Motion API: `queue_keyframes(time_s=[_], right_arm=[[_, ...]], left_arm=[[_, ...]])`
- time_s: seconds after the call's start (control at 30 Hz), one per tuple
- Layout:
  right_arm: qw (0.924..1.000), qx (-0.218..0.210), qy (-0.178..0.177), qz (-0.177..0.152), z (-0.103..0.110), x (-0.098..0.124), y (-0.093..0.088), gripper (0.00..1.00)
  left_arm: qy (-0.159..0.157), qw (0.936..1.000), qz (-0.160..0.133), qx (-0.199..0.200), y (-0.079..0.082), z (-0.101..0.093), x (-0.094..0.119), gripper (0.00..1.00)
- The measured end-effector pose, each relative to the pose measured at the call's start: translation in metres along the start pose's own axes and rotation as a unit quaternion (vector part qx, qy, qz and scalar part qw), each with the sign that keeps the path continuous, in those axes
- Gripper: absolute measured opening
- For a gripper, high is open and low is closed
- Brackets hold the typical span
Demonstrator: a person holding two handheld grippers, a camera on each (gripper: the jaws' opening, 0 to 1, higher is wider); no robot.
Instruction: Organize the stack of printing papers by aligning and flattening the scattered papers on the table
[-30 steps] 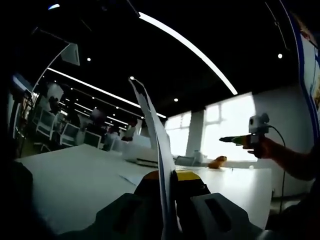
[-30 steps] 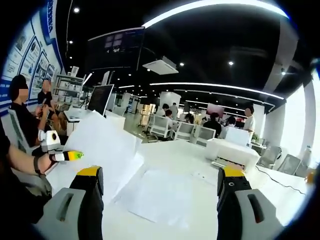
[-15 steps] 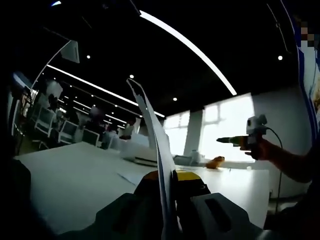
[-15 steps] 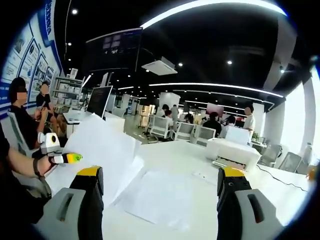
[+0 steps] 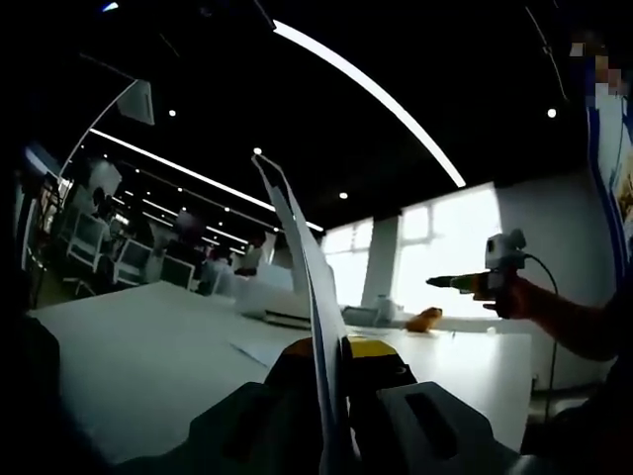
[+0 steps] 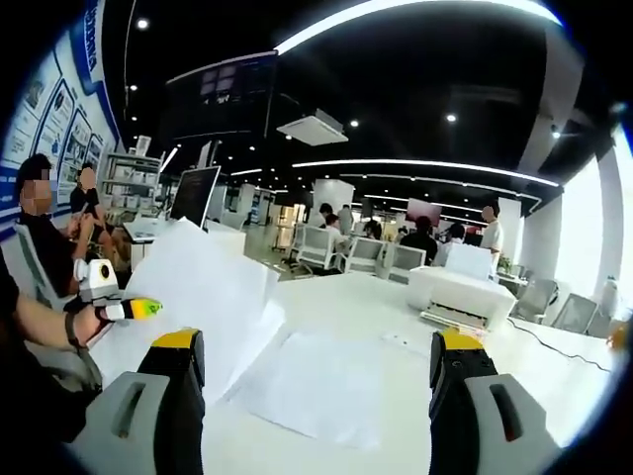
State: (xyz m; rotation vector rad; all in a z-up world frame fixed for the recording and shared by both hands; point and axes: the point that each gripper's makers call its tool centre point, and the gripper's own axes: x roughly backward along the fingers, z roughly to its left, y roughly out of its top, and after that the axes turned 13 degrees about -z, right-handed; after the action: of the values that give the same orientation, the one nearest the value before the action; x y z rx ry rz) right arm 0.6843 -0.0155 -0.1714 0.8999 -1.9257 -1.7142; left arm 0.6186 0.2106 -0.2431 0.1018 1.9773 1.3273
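Observation:
My left gripper [image 5: 331, 352] is shut on a few white sheets [image 5: 302, 257] that stand edge-on and rise up from between its jaws, bending left at the top. In the right gripper view the same held sheets [image 6: 198, 287] lean over the white table [image 6: 346, 302] at the left, with the left gripper [image 6: 134, 309] in a hand beside them. More sheets [image 6: 316, 386] lie flat and loosely overlapped on the table, ahead of my right gripper [image 6: 316, 368]. Its jaws stand wide apart and open with nothing between them. The right gripper [image 5: 457, 282] also hangs in the air at the right.
A white printer [image 6: 460, 297] sits on the table at the far right, with a cable [image 6: 554, 346] trailing past it. A dark monitor [image 6: 196, 196] and seated people [image 6: 45, 228] are at the left. Office chairs and more people fill the back. A small orange object [image 5: 427, 320] lies on the table.
Almost nothing has changed. The left gripper keeps its hold on the sheets, and the right gripper has drifted slightly left while staying open.

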Motion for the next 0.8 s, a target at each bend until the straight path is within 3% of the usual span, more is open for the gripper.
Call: queue_keyframes(time_s=[0.8], right_arm=[[0.9997,-0.020,0.003,-0.014,0.0060,0.0004,0.0028,0.90]], left_arm=[[-0.002,1.0000,-0.002,0.001,0.0007,0.0006,0.0005,0.07]])
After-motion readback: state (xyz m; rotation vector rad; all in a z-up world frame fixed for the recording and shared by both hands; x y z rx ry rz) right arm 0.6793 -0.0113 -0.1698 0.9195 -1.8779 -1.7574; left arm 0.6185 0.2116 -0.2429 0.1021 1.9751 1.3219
